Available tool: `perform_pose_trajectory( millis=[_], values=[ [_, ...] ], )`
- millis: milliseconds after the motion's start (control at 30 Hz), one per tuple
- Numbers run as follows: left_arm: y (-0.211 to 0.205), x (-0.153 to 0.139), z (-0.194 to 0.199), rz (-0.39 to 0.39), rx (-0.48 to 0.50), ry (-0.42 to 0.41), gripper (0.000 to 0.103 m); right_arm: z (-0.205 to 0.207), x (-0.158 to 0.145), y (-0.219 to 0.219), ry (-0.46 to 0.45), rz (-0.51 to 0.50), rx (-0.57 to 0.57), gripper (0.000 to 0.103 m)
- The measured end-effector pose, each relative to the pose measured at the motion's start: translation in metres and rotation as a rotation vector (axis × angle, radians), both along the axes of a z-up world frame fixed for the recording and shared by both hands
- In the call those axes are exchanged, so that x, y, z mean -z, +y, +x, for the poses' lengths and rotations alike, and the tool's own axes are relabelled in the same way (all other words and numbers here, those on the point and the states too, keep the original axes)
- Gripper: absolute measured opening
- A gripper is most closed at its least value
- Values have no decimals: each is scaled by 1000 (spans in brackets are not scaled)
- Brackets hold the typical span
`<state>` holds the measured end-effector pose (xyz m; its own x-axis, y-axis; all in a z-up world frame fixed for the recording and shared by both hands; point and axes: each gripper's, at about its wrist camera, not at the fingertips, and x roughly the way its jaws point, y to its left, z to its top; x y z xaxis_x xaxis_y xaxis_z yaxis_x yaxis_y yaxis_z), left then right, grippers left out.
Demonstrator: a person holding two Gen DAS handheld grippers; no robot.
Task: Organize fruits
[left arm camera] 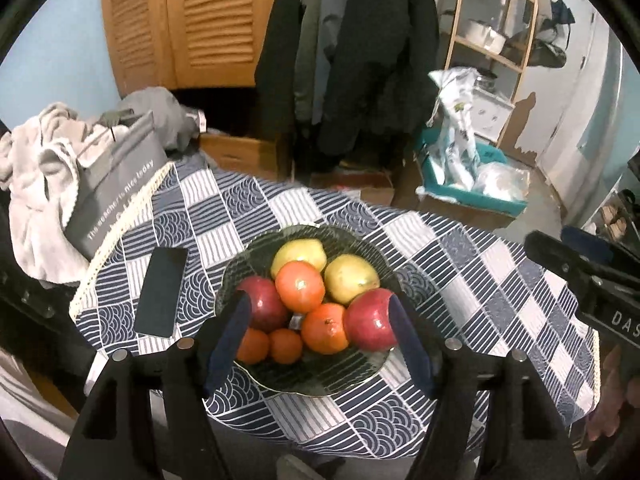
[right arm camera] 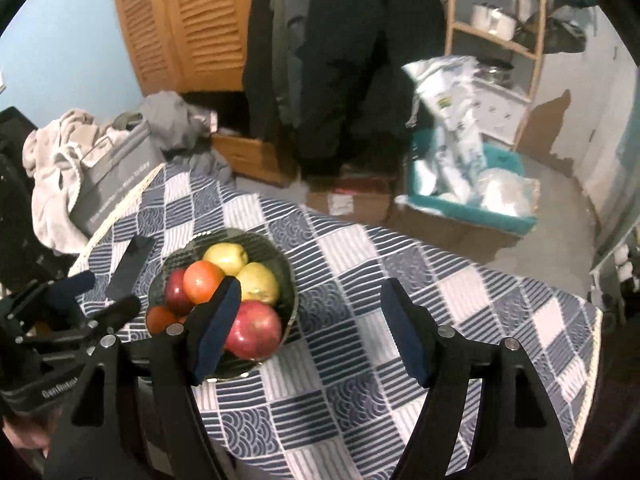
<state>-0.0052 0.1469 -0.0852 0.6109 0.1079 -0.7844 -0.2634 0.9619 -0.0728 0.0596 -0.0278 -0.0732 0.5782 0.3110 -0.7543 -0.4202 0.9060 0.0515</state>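
My left gripper (left arm camera: 320, 312) stands wide open, holding nothing, fingers framing the dark glass bowl (left arm camera: 336, 380) directly ahead. Red apples (left arm camera: 370, 320) sit just inside each fingertip; contact cannot be confirmed. Oranges (left arm camera: 300, 286) and yellow pears (left arm camera: 350, 279) are piled between; no common long axis. My right gripper (right arm camera: 312, 316) is equally spread, empty, over the checked tablecloth (right arm camera: 360, 380), bowl at its left finger.

Dark phone (left arm camera: 161, 292) on checkered tablecloth (left arm camera: 460, 280) — grey bag (left arm camera: 120, 196), perhaps towels (left arm camera: 36, 172), beside.
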Motion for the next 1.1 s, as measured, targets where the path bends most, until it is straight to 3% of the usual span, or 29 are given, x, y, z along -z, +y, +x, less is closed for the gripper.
perform_pose_trajectory(
  millis=[67, 567, 733, 1100],
  values=[
    [-4, -10, -4, 9, 3, -27, 80, -7, -8, -10, -17, 6, 14, 75],
    [-47, -61, -27, 121, 64, -153, 89, -45, -51, -65, -130, 33, 104, 86],
    [-57, -75, -35, 156, 65, -212, 102, -53, -64, -81, -174, 22, 148, 86],
    [-68, -90, -41, 148, 75, -269, 102, -62, -74, -103, -237, 6, 189, 86]
  ],
)
